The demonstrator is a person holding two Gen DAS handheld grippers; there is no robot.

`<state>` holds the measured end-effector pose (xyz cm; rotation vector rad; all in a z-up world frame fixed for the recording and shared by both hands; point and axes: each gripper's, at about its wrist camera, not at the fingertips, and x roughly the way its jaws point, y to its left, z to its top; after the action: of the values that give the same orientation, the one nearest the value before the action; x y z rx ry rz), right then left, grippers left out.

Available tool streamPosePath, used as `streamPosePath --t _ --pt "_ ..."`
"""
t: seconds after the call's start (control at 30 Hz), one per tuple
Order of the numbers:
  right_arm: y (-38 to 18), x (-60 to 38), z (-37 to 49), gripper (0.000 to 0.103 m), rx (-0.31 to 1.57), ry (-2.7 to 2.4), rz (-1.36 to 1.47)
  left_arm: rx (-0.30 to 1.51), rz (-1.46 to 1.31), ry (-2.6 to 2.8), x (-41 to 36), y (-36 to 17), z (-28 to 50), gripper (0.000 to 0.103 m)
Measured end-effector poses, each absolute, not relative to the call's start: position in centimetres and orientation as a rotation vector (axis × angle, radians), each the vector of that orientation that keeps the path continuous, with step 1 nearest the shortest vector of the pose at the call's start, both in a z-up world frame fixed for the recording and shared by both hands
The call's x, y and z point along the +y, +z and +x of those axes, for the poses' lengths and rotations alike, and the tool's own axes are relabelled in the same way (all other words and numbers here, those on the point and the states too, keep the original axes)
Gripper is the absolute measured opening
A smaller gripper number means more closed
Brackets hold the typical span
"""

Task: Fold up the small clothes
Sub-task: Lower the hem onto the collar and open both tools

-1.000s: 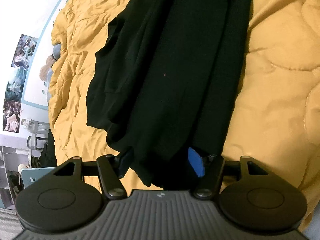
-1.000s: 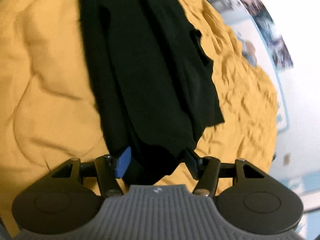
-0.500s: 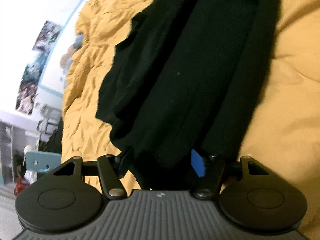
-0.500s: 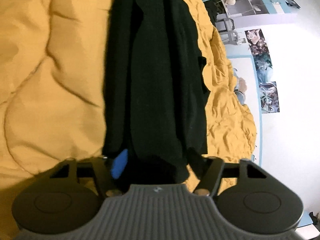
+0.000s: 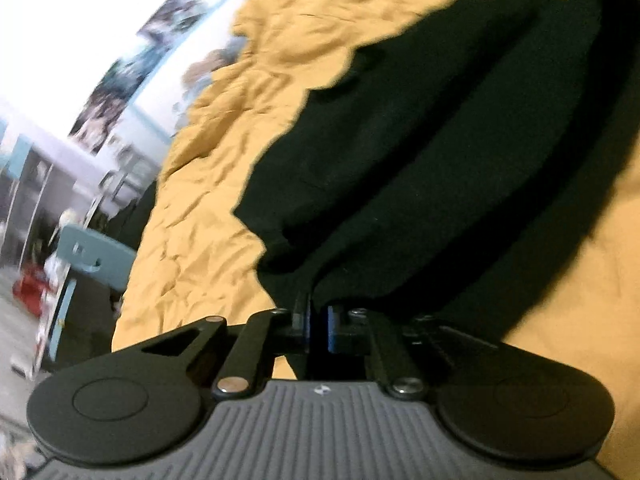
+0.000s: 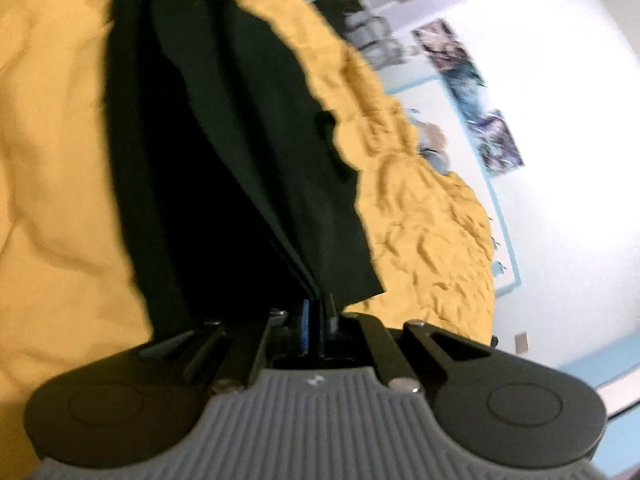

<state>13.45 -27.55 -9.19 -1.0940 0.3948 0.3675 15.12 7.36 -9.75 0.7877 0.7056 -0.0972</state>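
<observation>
A black garment (image 5: 420, 152) lies stretched in long folds on a yellow quilt (image 5: 224, 184). My left gripper (image 5: 318, 326) is shut on the garment's near edge, and the cloth rises taut from between its fingers. In the right wrist view the same black garment (image 6: 224, 152) runs away from me over the quilt (image 6: 52, 160). My right gripper (image 6: 319, 320) is shut on the garment's other end, with several cloth layers pinched between its fingers. Both views are blurred by motion.
The quilt is crumpled toward the wall side (image 6: 432, 216). A white wall with posters (image 6: 472, 92) and shelving (image 5: 36, 184) lies beyond the bed. A pale blue chair (image 5: 92, 256) stands by the bed's edge.
Both grippers have closed from open onto the garment's ends. Both views have tilted, and the cloth between them now looks pulled taut.
</observation>
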Motion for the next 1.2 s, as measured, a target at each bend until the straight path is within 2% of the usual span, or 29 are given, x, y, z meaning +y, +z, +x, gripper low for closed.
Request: streamPosePath --t 0.27,0.67,0.97,1.2 --pt "-4.8 -27.7 16.8 0.000 0.342 0.219 -0.943 0.583 0.554 0.002 7.4 -3.6 16.8 0.006" --pt "2.4 -28.9 23.5 0.000 0.270 0.141 -0.820 0.397 0.463 0.035 7.3 3.5 21.7 0.006" --pt "3.5 -28.7 33.0 0.000 0.284 0.116 -0.752 0.407 0.439 0.041 7.2 3.8 29.4 0.006" --pt "-0.7 -28.8 42.9 0.000 0.403 0.170 -0.670 0.568 0.447 0.003 7.3 -1.0 36.8 0.006"
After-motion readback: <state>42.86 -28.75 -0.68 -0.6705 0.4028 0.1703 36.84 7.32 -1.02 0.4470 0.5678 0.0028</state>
